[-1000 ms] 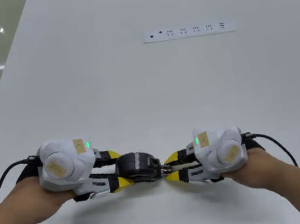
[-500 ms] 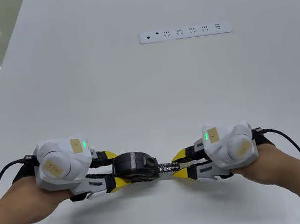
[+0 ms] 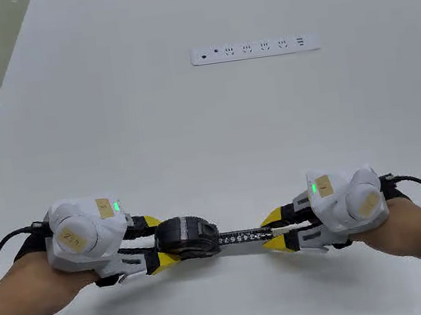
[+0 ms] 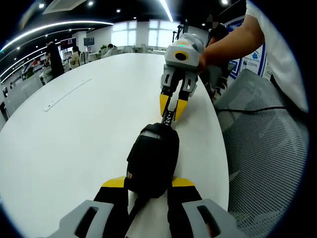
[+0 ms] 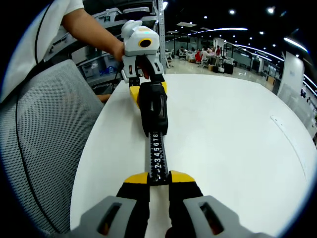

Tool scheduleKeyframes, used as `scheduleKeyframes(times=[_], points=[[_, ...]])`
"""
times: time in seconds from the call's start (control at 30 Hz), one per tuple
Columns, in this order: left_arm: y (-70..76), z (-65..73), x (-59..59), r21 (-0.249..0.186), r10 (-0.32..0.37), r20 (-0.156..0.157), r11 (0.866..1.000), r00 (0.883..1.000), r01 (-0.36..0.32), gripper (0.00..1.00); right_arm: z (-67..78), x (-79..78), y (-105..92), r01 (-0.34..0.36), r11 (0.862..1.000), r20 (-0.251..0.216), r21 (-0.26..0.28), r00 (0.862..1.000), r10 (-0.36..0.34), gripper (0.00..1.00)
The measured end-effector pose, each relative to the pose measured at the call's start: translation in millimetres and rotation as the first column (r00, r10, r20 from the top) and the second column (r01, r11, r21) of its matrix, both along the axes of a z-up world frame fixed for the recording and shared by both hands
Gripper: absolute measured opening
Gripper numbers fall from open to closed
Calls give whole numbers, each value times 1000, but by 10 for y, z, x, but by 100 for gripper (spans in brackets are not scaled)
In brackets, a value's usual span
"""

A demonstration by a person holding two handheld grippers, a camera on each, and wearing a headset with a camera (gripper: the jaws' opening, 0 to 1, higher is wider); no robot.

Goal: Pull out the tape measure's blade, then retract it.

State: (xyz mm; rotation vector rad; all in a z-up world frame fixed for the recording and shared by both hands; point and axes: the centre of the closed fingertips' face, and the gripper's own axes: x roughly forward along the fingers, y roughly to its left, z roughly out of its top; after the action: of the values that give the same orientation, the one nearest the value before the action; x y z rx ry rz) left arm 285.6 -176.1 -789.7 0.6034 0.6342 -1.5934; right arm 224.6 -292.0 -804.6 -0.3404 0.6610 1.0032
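Note:
A black tape measure [image 3: 188, 236] lies on the white table [image 3: 191, 129] near its front edge, held at its left end by my left gripper [image 3: 159, 242], which is shut on the case [image 4: 153, 158]. A short length of numbered blade [image 3: 243, 238] runs out to the right. My right gripper [image 3: 273, 231] is shut on the blade's end [image 5: 157, 171]. In the right gripper view the case [image 5: 153, 109] lies ahead with the left gripper [image 5: 143, 89] behind it. In the left gripper view the right gripper [image 4: 173, 104] faces me across the blade.
A white power strip [image 3: 254, 48] lies flat at the far middle of the table. The table's left edge [image 3: 0, 92] drops to a glossy floor. A grey mesh chair [image 5: 44, 144] stands behind the near edge. Cables trail from both grippers.
My right gripper has moved right, away from the case, drawing more blade out. The left gripper and the case have stayed put.

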Motion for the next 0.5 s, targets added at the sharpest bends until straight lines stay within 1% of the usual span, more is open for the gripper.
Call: scheduleKeyframes(times=[0.27,0.5], points=[[0,-5,1,0,1,-1,1000,1000,-1,27,25,-84,-198,21,1000,-10,-18,1000,-21,11],[3,-10,5,6,2,-2,1000,1000,-2,27,52,-130,-294,23,999,-12,-33,1000,-23,11]])
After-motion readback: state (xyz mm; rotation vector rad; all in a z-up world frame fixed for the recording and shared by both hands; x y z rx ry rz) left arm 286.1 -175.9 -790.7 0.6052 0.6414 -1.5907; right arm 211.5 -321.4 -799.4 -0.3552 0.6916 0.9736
